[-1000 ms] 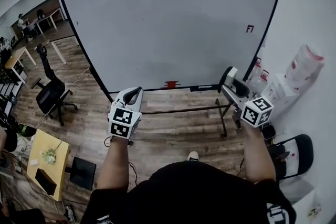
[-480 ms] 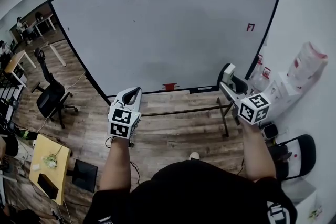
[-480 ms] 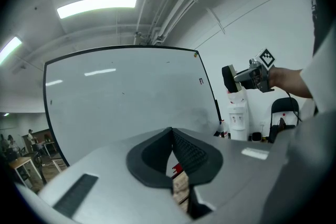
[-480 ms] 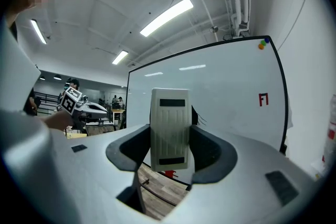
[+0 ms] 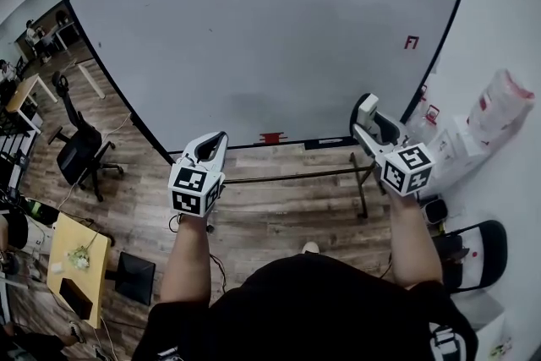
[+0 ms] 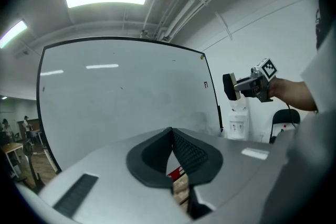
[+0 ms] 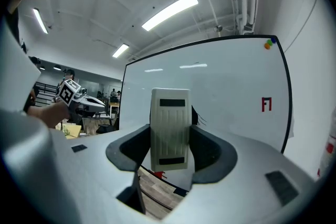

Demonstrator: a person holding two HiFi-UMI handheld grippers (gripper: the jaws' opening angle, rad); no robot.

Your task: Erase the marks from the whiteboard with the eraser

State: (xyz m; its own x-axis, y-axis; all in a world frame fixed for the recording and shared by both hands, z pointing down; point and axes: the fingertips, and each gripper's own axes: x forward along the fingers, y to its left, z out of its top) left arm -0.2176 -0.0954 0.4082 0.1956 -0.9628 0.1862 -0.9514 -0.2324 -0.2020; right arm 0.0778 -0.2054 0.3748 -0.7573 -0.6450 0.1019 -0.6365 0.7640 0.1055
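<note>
While the whiteboard point(image 5: 254, 38) has been neared, the eraser point(image 7: 169, 128) is kept clamped in the right gripper point(image 5: 367, 121), short of its red mark point(image 5: 412, 42); the left gripper point(image 5: 211, 148) is clenched empty.

**A:** Black short-sleeved top point(image 5: 313, 309) on the person here, with white print point(image 5: 443, 342) low on the right side.

**B:** And pale grey shells on both tools, the left gripper point(image 5: 211, 148) and the right gripper point(image 5: 368, 118), with black ribbed pads point(image 6: 189, 152) inside.

**A:** Each one carries a white cube point(image 5: 193, 190) of black square markers!
</note>
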